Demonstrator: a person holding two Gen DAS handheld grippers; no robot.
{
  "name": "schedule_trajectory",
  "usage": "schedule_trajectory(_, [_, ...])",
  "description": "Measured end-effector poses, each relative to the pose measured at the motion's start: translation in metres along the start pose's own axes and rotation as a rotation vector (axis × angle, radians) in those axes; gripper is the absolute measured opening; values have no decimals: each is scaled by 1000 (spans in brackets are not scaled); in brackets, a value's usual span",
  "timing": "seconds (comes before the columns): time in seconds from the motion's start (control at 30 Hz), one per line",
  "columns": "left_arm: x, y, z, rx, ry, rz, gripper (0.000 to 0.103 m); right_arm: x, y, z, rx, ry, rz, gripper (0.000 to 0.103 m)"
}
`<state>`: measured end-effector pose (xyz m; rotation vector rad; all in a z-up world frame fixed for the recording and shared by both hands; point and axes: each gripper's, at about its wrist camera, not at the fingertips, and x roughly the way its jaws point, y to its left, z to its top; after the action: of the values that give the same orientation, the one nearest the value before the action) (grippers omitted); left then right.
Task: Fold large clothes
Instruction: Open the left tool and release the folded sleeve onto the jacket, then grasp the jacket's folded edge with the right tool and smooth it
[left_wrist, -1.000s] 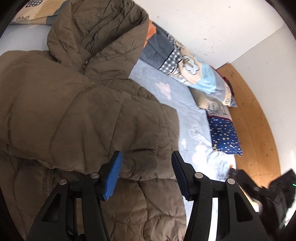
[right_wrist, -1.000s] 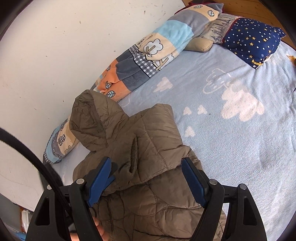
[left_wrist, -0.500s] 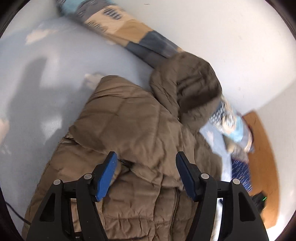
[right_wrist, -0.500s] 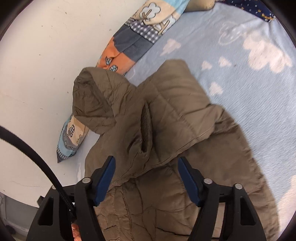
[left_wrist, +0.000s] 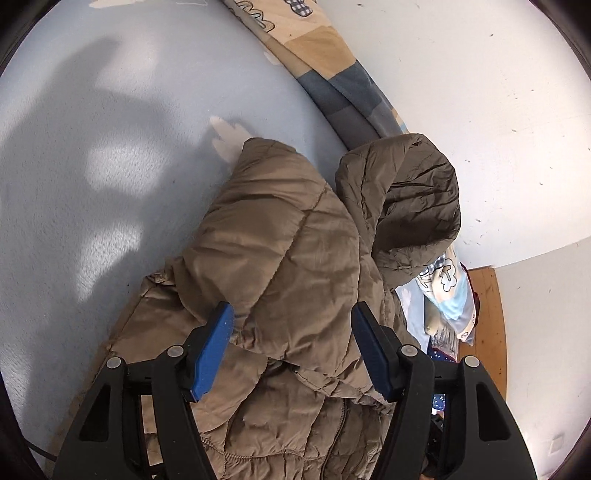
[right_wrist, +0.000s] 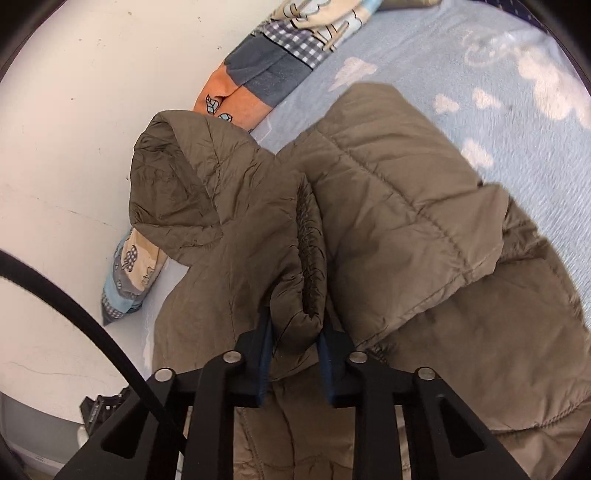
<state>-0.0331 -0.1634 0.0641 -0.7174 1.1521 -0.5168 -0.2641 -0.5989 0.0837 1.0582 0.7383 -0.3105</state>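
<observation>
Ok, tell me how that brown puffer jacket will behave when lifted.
The jacket is probably floppy: its sleeves drape in soft folds. Likely light for its bulk, given the puffy quilting. The right tool, closing on a cuff fold, may slip on the smooth shell.

Jacket (left_wrist: 280, 236) is spread on bed (left_wrist: 92, 166); hood (right_wrist: 184, 184) is set against wall (right_wrist: 74, 92), beside patchwork bolster (right_wrist: 266, 70).
</observation>
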Motion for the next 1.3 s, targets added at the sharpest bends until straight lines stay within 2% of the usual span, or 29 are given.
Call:
schedule_trajectory(0.13, [1,-6,1,77,-16,90,64,-10,9,4,-81,-69,-141,19])
schedule_trajectory(0.17, [2,-3,1,80,-9,110,64,-8,7,4,-82,-57,-169,19])
schedule_trajectory(0.27, [9,-3,-2,94,2,157,64,4,-8,6,-33,7,-159,21])
schedule_trajectory(0.37, [0,-17,-5,158,-64,189,64,-1,-11,8,-9,28,-136,27])
schedule_trajectory(0.43, [-8,-29,-8,222,-123,214,64,-10,-7,9,-17,23,-147,41])
schedule_trajectory(0.53, [-16,-49,-16,329,-198,250,64,-30,1,6,-61,-40,-215,44])
schedule_trajectory(0.6, [-14,-59,-21,384,-209,258,64,-43,7,4,-98,-96,-257,44])
schedule_trajectory(0.67, [-6,-68,-27,445,-194,274,64,-51,12,4,-140,-140,-275,44])
schedule_trajectory(0.73, [5,-73,-31,489,-173,299,64,-53,18,5,-195,-160,-240,44])
schedule_trajectory(0.8, [17,-75,-35,526,-146,336,64,-46,26,3,-257,-147,-219,44])
schedule_trajectory(0.87, [29,-72,-37,546,-111,374,64,-37,27,1,-266,-124,-190,43])
schedule_trajectory(0.97, [44,-63,-37,544,-70,429,66,-20,19,2,-270,-82,-222,42])
schedule_trajectory(1.07, [51,-52,-33,505,-39,428,68,-2,6,4,-229,-20,-256,42])
schedule_trajectory(1.1, [51,-49,-32,494,-34,428,69,4,1,5,-199,-3,-238,42])
schedule_trajectory(1.17, [55,-46,-30,485,-18,428,71,7,-7,4,-172,8,-226,42])
schedule_trajectory(1.3, [56,-48,-30,493,-17,441,72,10,-1,5,-197,14,-252,42])
